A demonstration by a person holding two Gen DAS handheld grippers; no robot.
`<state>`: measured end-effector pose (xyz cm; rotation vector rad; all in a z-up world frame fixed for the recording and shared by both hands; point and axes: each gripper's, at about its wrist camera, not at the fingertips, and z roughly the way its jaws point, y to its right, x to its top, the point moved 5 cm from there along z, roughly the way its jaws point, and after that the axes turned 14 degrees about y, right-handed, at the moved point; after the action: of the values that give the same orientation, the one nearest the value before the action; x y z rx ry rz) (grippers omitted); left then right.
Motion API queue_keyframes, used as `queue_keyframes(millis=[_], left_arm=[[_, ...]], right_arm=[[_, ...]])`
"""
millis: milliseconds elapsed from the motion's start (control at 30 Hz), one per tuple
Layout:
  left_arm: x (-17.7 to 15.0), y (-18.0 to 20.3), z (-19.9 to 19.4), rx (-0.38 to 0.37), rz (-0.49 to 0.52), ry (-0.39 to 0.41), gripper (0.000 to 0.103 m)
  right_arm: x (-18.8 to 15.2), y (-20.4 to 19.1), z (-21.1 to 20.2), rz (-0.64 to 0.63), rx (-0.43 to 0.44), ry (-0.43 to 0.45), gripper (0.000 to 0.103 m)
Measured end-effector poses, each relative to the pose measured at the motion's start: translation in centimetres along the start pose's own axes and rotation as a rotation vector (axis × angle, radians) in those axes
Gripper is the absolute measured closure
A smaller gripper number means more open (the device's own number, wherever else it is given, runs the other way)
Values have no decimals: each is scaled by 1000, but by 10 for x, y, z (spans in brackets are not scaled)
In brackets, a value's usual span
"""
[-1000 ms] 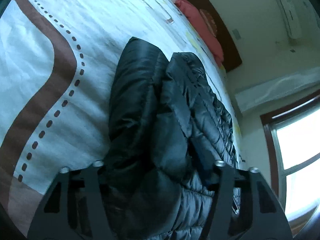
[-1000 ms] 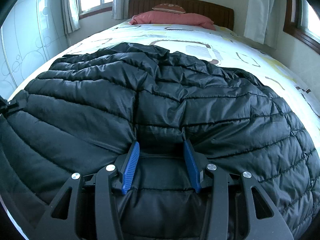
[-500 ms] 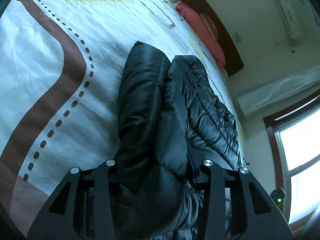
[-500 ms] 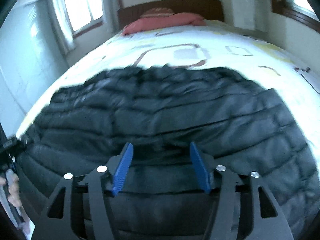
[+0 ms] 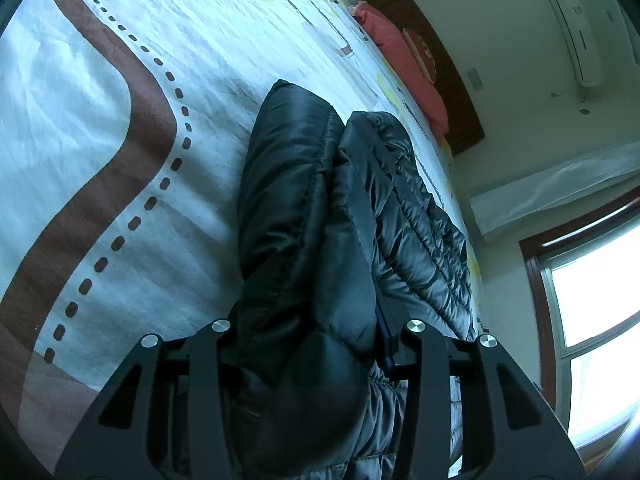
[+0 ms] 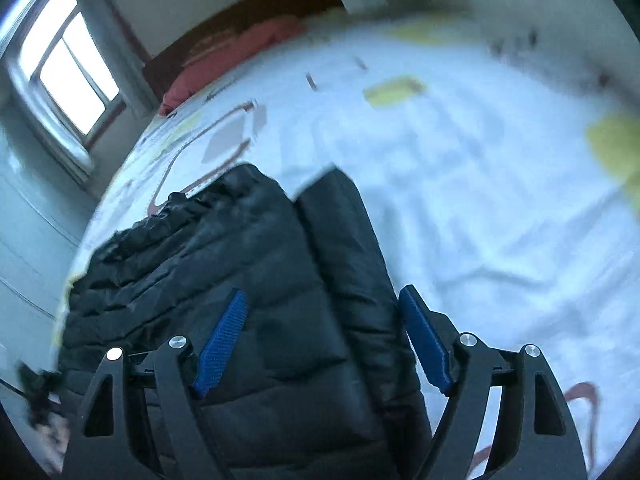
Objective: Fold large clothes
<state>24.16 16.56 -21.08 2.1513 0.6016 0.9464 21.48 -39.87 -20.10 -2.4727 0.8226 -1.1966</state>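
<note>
Looking along the left hand-held gripper [image 5: 316, 332], its jaws are pinching a thick bunched fold of the black puffer jacket [image 5: 304, 216], padding bulging between and over them; only a sliver of one blue pad shows at the right jaw. Jacket's long axis runs straight ahead from this grip toward the headboard [image 5: 440, 68] and the red pillow [image 5: 404, 60], lying on the patterned bed sheet [image 5: 100, 140]. Wide bare sheet lies to the left of the jacket; on the right the bed edge is close, wall and window beyond. In the right wrist view, which is blurred, the right hand-held gripper [image 6: 324, 340] has its jaws spread and opening, blue pads [image 6: 222, 340] clear of the fabric, with the jacket's edge strip lying between them but not pinched. Jacket bulk [image 6: 192, 264] sits ahead and to the left of this gripper; open sheet [image 6: 480, 184] is right and ahead. Judgement: left hand alone has hold, right is nearest the free right-hand edge, and room for the next fold lies over the open sheet.
</note>
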Motion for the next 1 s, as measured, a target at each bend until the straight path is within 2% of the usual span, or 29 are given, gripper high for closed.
queue_keyframes(millis=[67,167,333,400,467,567,700,800,1000], left_arm=[[0,-1,0,-3,-4,-2,61],[0,-3,0,-8,-13,-7,61],[1,-5,-1,-20,-24,-18,60],[0,-5,-2,-30,-41,-26,62],[0,-1,-6,-42,-56,-30,69],[2,10,-15,-60,-58,-18,75],[5,42,-33,-148,-86,-3,79],[2,76,-44,-197,-43,1,80],[-26,155,-50,-273,68,-26,80]], right_arm=[[-6,8,12,86,64,-36,26],[-11,11,15,144,131,-33,22],[-21,-5,19,52,173,-62,24],[-24,-8,20,44,179,-70,34],[-28,-12,25,75,217,-87,51],[-28,-11,26,94,251,-86,60],[-31,-17,24,102,269,-80,64],[-29,-9,19,105,277,-72,65],[-31,3,11,126,296,-63,66]])
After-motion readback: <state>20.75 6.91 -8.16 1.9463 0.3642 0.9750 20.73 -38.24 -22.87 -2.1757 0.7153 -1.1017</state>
